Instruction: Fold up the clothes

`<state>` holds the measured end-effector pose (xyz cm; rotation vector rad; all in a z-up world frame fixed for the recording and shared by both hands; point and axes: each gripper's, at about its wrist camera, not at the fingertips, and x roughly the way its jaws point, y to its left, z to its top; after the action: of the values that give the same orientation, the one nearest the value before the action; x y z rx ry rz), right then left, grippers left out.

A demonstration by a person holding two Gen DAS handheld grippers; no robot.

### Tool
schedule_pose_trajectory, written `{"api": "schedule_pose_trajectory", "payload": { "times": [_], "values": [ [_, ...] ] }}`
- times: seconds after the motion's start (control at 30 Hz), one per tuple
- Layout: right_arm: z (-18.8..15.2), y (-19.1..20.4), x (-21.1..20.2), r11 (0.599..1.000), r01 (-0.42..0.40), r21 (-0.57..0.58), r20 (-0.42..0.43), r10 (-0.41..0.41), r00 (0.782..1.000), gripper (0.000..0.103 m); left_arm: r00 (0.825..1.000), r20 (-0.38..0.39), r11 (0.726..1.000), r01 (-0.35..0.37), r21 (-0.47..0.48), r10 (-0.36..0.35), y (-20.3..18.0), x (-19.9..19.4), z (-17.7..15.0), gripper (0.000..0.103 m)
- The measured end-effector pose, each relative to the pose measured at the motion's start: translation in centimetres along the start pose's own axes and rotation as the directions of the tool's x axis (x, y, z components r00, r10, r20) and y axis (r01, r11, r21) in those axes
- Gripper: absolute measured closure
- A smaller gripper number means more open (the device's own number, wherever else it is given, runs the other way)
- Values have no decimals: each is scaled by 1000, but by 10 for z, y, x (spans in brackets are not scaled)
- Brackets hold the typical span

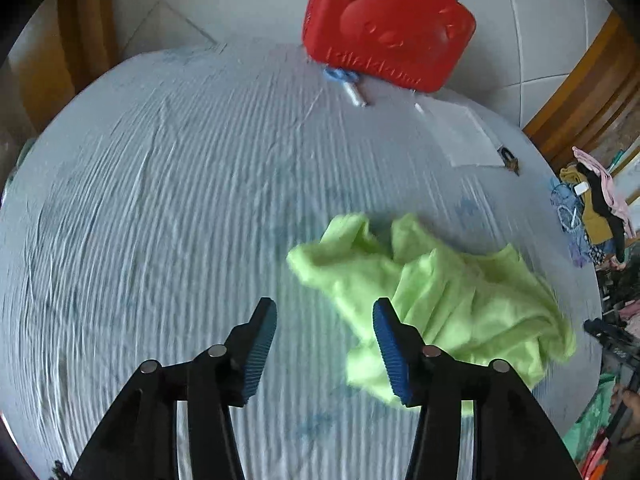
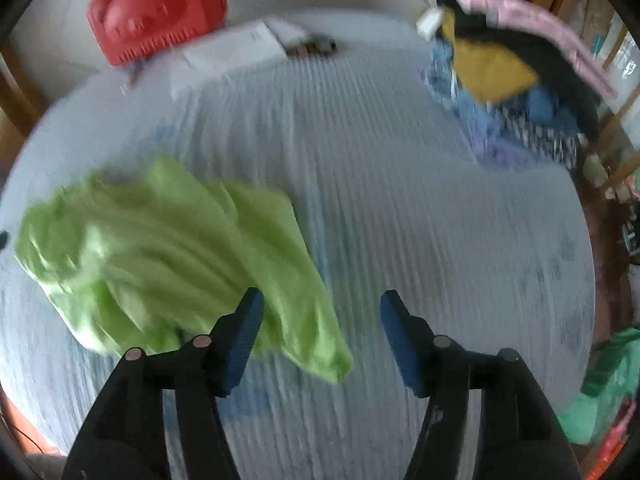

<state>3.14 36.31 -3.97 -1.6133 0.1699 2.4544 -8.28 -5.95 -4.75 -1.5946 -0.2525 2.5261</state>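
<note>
A crumpled lime-green garment (image 1: 440,296) lies on the pale blue ribbed bedsheet (image 1: 180,200). My left gripper (image 1: 325,312) is open and empty above the sheet, with the garment just beyond and under its right finger. In the right wrist view the same garment (image 2: 160,256) lies to the left. My right gripper (image 2: 322,304) is open and empty, its left finger over the garment's right edge.
A red plastic case (image 1: 388,24) stands at the far edge of the bed, with a small blue-and-white object (image 1: 348,82) and white paper (image 1: 468,136) nearby. A pile of mixed clothes (image 2: 516,80) sits at the right edge. Wooden furniture stands around the bed.
</note>
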Motion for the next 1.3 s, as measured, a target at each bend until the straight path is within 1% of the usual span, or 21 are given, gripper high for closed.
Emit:
{"api": "schedule_pose_trajectory", "payload": {
  "times": [0.07, 0.2, 0.27, 0.37, 0.47, 0.5, 0.53, 0.57, 0.6, 0.67, 0.73, 0.83, 0.9, 0.97, 1.0, 1.03, 1.07, 1.13, 1.2, 1.23, 1.3],
  "values": [
    [16, 8, -3, 999, -38, -7, 40, 38, 998, 22, 1000, -7, 1000, -14, 25, 14, -9, 16, 15, 46],
    [44, 32, 22, 996, -65, -56, 17, 66, 998, 21, 997, -53, 997, -50, 66, 54, -21, 59, 37, 46],
    [56, 49, 42, 994, -82, -72, -10, 81, 997, 21, 993, -89, 994, -69, 84, 76, -24, 79, 38, 46],
    [65, 70, 65, 989, -111, -100, -46, 107, 993, 20, 989, -138, 995, -44, 95, 57, -32, 101, 34, 46],
    [68, 89, 88, 983, -115, -146, -79, 104, 991, 2, 988, -136, 987, -50, 155, 72, -43, 103, 33, 47],
    [68, 95, 95, 979, -118, -166, -89, 104, 990, 3, 988, -134, 983, -53, 175, 77, -47, 104, 32, 53],
    [67, 102, 99, 974, -113, -195, -96, 96, 991, 6, 988, -133, 979, -55, 195, 82, -51, 104, 32, 63],
    [66, 109, 102, 968, -101, -228, -100, 80, 992, 53, 987, -132, 975, -57, 214, 86, -55, 105, 32, 80],
    [65, 117, 105, 961, -89, -262, -104, 64, 993, 74, 987, -131, 970, -59, 234, 91, -59, 105, 31, 85],
    [67, 125, 104, 949, -107, -297, -98, 81, 992, 93, 987, -126, 960, -64, 272, 101, -66, 106, 31, 89],
    [74, 125, 97, 947, -111, -300, -58, 98, 993, 93, 991, -71, 955, -89, 283, 113, -71, 95, 45, 89],
    [100, 106, 70, 965, -115, -234, 70, 135, 988, 93, 992, 55, 949, -124, 289, 112, -83, 67, 90, 89],
    [124, 87, 50, 981, -80, -174, 178, 111, 978, 93, 986, 128, 943, -144, 301, 110, -94, 55, 119, 89],
    [147, 67, 39, 993, -63, -104, 245, 87, 966, 93, 973, 199, 937, -174, 304, 116, -110, 48, 157, 89],
    [158, 57, 37, 996, -57, -66, 268, 73, 961, 93, 969, 217, 938, -180, 297, 117, -116, 49, 173, 86],
    [166, 49, 38, 998, -49, -34, 289, 56, 956, 93, 972, 209, 943, -164, 291, 105, -122, 53, 190, 85],
    [172, 43, 40, 999, -28, -20, 298, 33, 954, 90, 976, 199, 947, -147, 285, 92, -128, 57, 207, 79],
    [178, 36, 46, 1000, 25, -11, 292, -21, 956, 70, 986, 150, 953, -116, 279, 76, -137, 66, 222, 65],
    [170, 34, 49, 999, 44, -9, 289, -39, 957, 27, 988, 142, 953, -102, 284, 63, -141, 67, 217, 45],
    [163, 34, 48, 999, 40, -10, 292, -35, 956, 23, 990, 133, 951, -94, 294, 57, -140, 66, 209, 43],
    [141, 34, 47, 1000, 13, -10, 280, -9, 960, 22, 993, 105, 950, -75, 302, 46, -134, 67, 187, 41]
  ]
}}
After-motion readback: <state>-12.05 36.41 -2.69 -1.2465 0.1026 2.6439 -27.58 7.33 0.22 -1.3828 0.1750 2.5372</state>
